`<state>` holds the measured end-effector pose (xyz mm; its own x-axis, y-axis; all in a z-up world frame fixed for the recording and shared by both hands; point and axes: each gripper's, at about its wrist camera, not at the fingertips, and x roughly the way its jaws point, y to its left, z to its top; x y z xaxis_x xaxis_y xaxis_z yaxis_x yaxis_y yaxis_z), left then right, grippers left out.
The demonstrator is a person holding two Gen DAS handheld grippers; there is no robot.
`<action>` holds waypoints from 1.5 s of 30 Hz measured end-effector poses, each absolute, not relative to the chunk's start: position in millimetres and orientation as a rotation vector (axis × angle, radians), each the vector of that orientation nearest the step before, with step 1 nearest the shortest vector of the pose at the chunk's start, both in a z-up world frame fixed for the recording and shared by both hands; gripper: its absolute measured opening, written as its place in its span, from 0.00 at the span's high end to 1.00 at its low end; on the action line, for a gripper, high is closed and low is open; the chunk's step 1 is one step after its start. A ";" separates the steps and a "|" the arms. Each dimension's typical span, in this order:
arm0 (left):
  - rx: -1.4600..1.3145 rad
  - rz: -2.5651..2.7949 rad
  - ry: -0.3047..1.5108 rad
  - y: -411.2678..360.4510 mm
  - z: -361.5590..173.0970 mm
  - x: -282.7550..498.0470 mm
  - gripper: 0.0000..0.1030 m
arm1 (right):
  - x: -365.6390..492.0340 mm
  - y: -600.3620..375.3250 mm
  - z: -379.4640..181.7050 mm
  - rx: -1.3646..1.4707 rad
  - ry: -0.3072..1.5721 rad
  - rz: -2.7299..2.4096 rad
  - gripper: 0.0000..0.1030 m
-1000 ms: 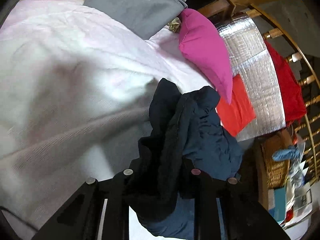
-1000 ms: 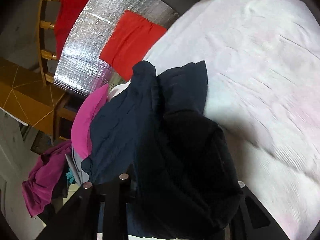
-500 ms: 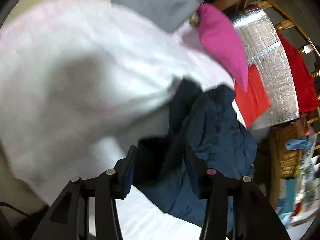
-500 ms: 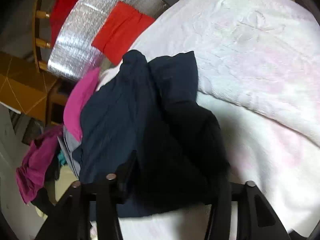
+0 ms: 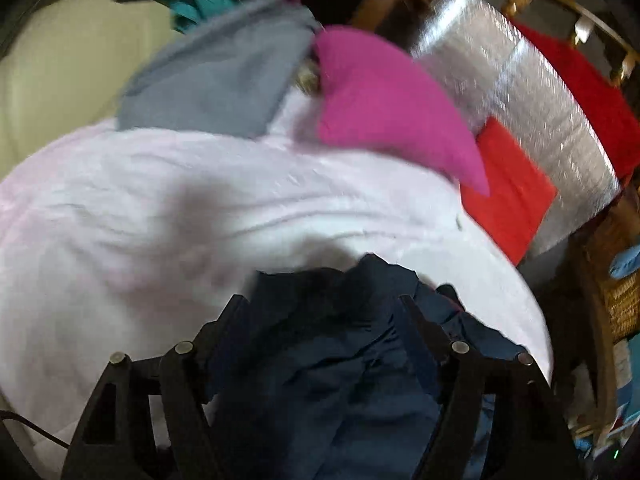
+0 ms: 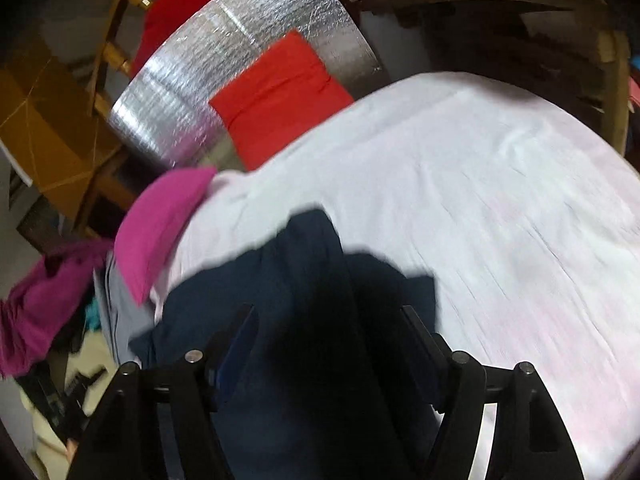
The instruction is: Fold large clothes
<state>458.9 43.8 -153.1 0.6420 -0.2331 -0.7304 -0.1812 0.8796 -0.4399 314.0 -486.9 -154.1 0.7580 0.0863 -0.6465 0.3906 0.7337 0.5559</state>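
Left gripper: jaws opening, standing wide apart; the navy garment lies bunched between them, and whether the fingers' pads still touch the cloth cannot be told for certain, though the spread reads as a release, not a clamp.
Right gripper: jaws likewise opening, wide apart; the same navy garment heaped between and just ahead of the fingers, dark folds running up from under the claw.
Garment rests crumpled on the pale pink sheet, directly under and just beyond both claws; no flat fold visible; judged early in the task.
Ahead of the left claw, further off: magenta pillow, grey garment beyond and to its left; silver foil mat with a red folded cloth far right.
Ahead of the right claw: open sheet to the right; pillow off to the left; foil mat and red cloth furthest.

Risks, judged:
- cloth snagging on an opening finger and lifting with the claw; cause, loose folds draped over the finger;
- the heap staying bunched, so edges and corners stay hidden; cause, release onto a pile rather than a spread;
- frames motion-blurred; a regrasp aimed now may catch several layers.
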 end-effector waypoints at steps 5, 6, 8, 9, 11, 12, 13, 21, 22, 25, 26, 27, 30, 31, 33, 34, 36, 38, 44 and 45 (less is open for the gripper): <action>-0.446 -0.056 0.925 25.1 -176.5 493.7 0.27 | 380.4 -503.6 -181.7 0.792 0.715 -0.169 0.29; -0.440 -0.057 0.928 23.5 -177.9 500.2 0.27 | 388.6 -503.0 -186.7 0.818 0.721 -0.159 0.29; -0.420 -0.058 0.917 20.6 -179.6 512.5 0.28 | 405.4 -506.6 -195.5 0.858 0.737 -0.119 0.29; -0.407 -0.062 0.920 19.4 -181.3 517.4 0.32 | 409.0 -506.9 -198.2 0.857 0.745 -0.113 0.29; -0.394 -0.071 0.942 15.2 -187.6 527.5 0.40 | 423.6 -502.4 -205.3 0.839 0.787 -0.116 0.29; -0.389 -0.077 0.955 12.4 -191.5 532.1 0.46 | 430.5 -498.0 -210.1 0.831 0.814 -0.101 0.29; -0.382 -0.085 0.966 10.3 -193.9 535.7 0.49 | 436.6 -493.8 -212.5 0.817 0.835 -0.087 0.30; -0.343 -0.139 0.940 1.5 -188.8 552.9 0.83 | 439.8 -455.4 -177.6 0.486 0.776 -0.162 0.85; -0.347 -0.150 0.916 1.9 -184.2 553.6 0.83 | 437.5 -456.3 -174.0 0.481 0.755 -0.171 0.85; -0.347 -0.151 0.887 1.3 -181.7 558.2 0.82 | 437.1 -463.1 -173.9 0.505 0.727 -0.207 0.85; -0.342 -0.144 0.905 -0.2 -188.1 561.9 0.79 | 441.9 -467.5 -183.2 0.525 0.748 -0.220 0.85; -0.333 -0.138 0.932 -2.0 -195.7 565.5 0.76 | 446.2 -472.2 -197.5 0.543 0.781 -0.231 0.85; -0.345 -0.116 0.998 -1.2 -212.0 570.8 0.63 | 455.6 -482.9 -238.7 0.635 0.894 -0.215 0.76; -0.350 -0.109 0.988 1.3 -209.0 569.1 0.59 | 453.0 -488.0 -236.9 0.657 0.881 -0.229 0.67; -0.364 -0.067 0.937 10.9 -193.9 560.3 0.44 | 443.7 -496.3 -228.0 0.683 0.862 -0.274 0.42; -0.379 -0.061 0.907 15.5 -185.4 555.2 0.43 | 438.4 -499.4 -224.3 0.698 0.845 -0.287 0.34; -0.404 -0.042 0.848 23.6 -167.2 542.7 0.40 | 423.8 -506.4 -211.2 0.727 0.781 -0.324 0.34; -0.402 -0.033 0.765 26.1 -144.6 525.0 0.36 | 413.8 -504.3 -189.4 0.721 0.701 -0.296 0.34; -0.261 -0.173 0.707 -14.1 -119.5 488.6 0.31 | 421.4 -424.1 -140.2 0.496 0.661 -0.054 0.65; -0.224 -0.194 0.728 -24.7 -124.1 488.7 0.30 | 427.6 -403.4 -142.4 0.477 0.694 0.003 0.69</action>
<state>488.7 -24.7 -124.1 0.7306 -0.2517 -0.6348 0.0969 0.9584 -0.2685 427.6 -403.4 -142.4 0.7731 0.1589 -0.6140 0.1529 0.8929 0.4236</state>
